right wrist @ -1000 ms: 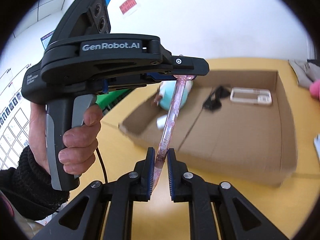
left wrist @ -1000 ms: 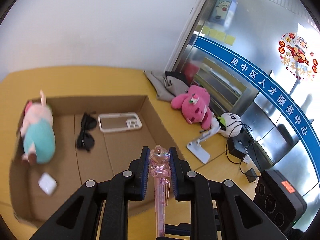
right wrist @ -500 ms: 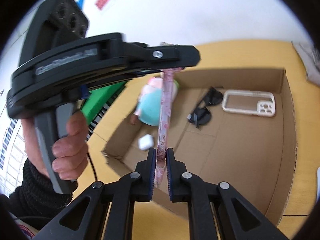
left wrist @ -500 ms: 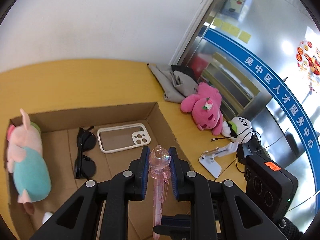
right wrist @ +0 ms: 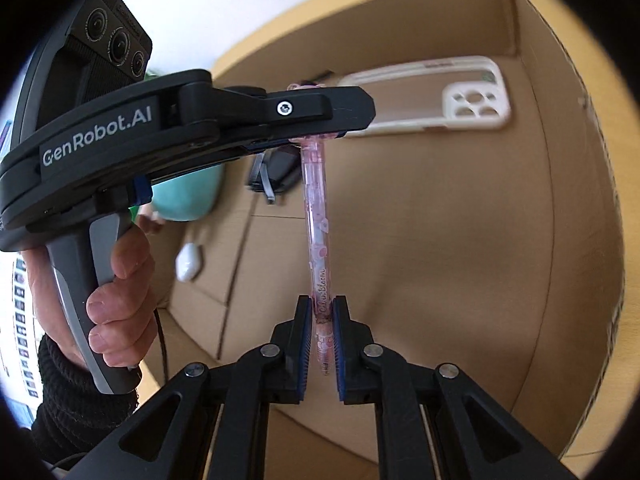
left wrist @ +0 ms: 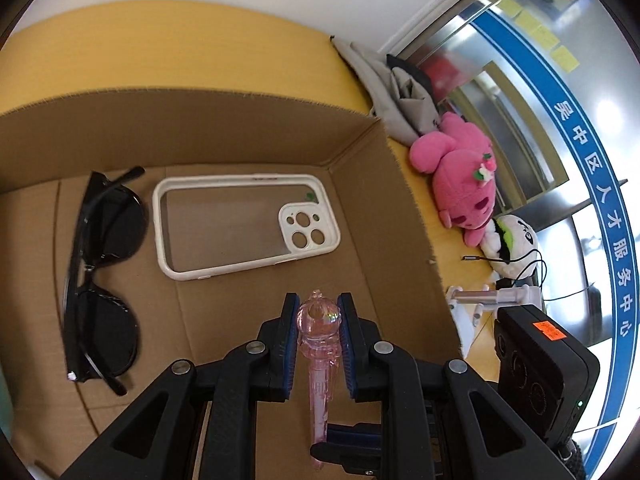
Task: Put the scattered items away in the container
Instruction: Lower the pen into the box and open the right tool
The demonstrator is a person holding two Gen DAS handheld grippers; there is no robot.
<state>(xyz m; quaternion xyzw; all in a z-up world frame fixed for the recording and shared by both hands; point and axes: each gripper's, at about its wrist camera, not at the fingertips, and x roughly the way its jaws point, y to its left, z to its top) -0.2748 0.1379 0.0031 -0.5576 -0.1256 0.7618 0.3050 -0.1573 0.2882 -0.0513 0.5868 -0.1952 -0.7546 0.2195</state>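
A clear pink pen (left wrist: pixel 319 360) is held at both ends over the open cardboard box (left wrist: pixel 412 240). My left gripper (left wrist: pixel 318 312) is shut on its bulbous top end. My right gripper (right wrist: pixel 322 312) is shut on its lower end (right wrist: pixel 320 280); the left gripper (right wrist: pixel 320 132) shows in the right wrist view clamping the pen's far end. Inside the box lie black sunglasses (left wrist: pixel 100 272), a white phone case (left wrist: pixel 244 228), a teal plush (right wrist: pixel 188 196) and a small white earbud case (right wrist: pixel 190 262).
Outside the box on the yellow table (left wrist: pixel 180 52) lie a pink plush (left wrist: pixel 464 184), a white plush (left wrist: pixel 514 248), grey cloth (left wrist: pixel 400 92) and a white stand (left wrist: pixel 480 300) with cables. A glass wall stands at the right.
Both grippers have carried the pen forward and lower, from the box's near edge to well over its floor, close to the phone case and sunglasses. Both stay shut on the pen.
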